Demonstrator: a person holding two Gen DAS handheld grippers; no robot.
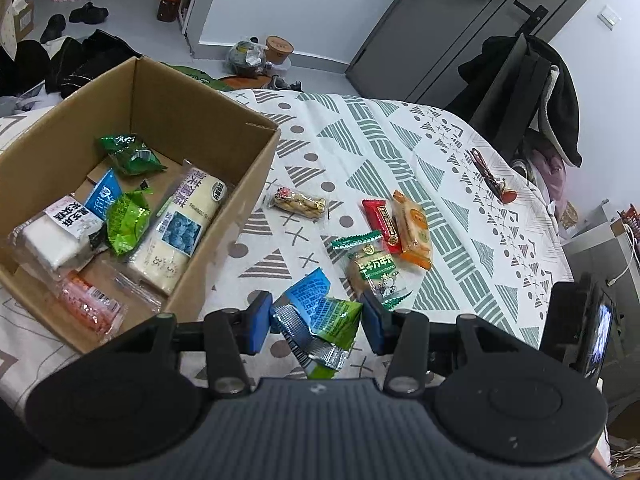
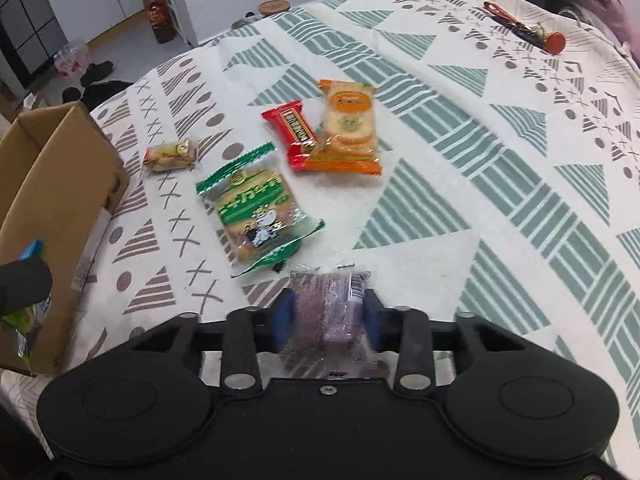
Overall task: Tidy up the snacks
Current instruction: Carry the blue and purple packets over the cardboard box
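So, we've got left gripper (image 1: pixel 316 322) closed on blue and green packets (image 1: pixel 320 312), held above cloth (image 1: pixel 400 140) just right of box (image 1: pixel 224 216). Right gripper (image 2: pixel 326 316) pinching purple pack (image 2: pixel 328 304), bit blurry, low over cloth. Box already has several snacks inside, two green ones (image 1: pixel 130 222) among them. Loose on cloth: peanut pack (image 1: pixel 300 203), green cracker pack (image 2: pixel 256 208), red bar (image 2: pixel 294 132) touching orange crackers (image 2: pixel 350 128). Red-tipped tool (image 2: pixel 524 28) well apart at far edge.
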